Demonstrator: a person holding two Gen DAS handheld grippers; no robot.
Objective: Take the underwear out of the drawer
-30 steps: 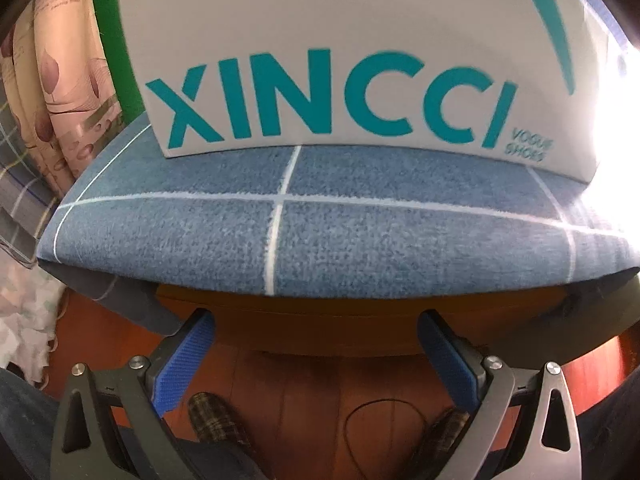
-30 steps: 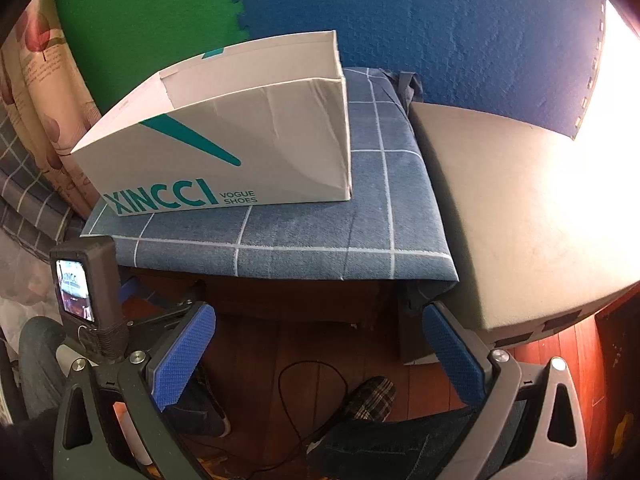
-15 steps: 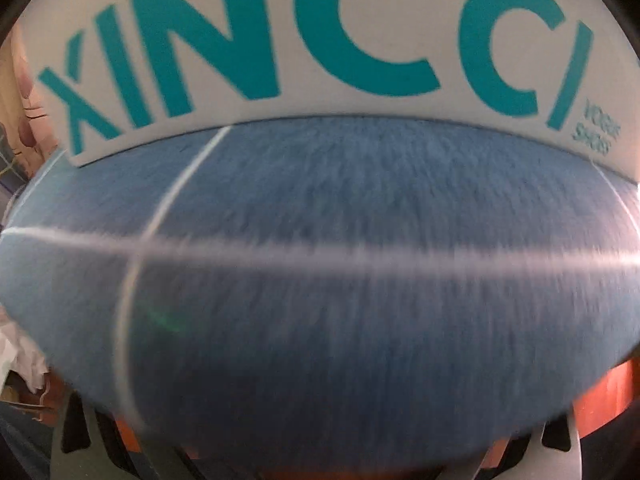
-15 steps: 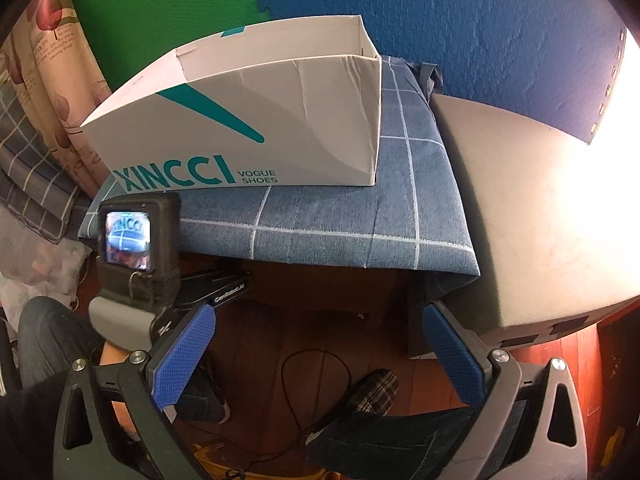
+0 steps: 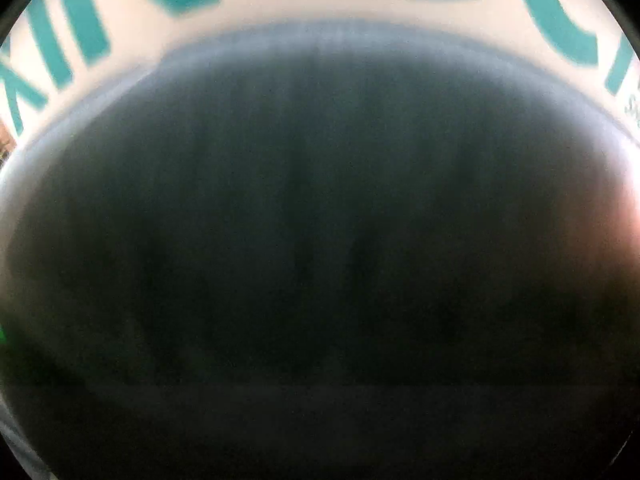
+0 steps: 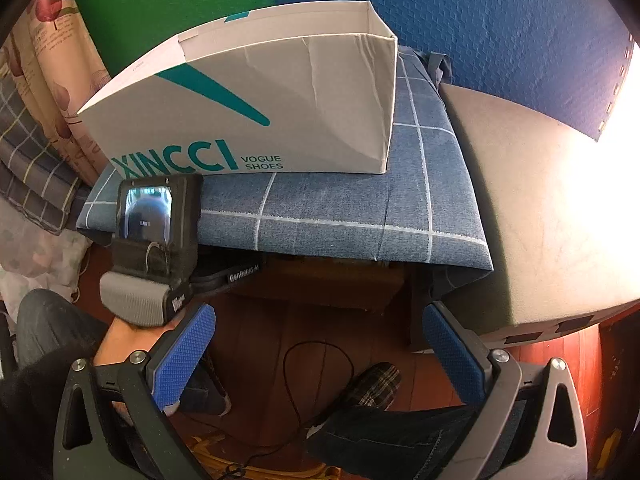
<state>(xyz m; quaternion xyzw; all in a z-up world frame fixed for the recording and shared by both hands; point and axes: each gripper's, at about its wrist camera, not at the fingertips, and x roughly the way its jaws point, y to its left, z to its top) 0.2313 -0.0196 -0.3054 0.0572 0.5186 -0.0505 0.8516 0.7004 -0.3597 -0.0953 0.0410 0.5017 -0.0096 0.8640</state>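
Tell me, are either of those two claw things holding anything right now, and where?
The right gripper is open and holds nothing. The left gripper's own view is filled by the blue cloth under the shoe box, and its fingers are hidden, so it cannot be told.

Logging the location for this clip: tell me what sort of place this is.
Probably a room in a home: a white cardboard shoe box sits on a blue checked cloth, with a floral curtain and red-brown wooden floor.

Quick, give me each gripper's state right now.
Left gripper: fingers hidden under the blue cloth, cannot tell.
Right gripper: open, holding nothing.
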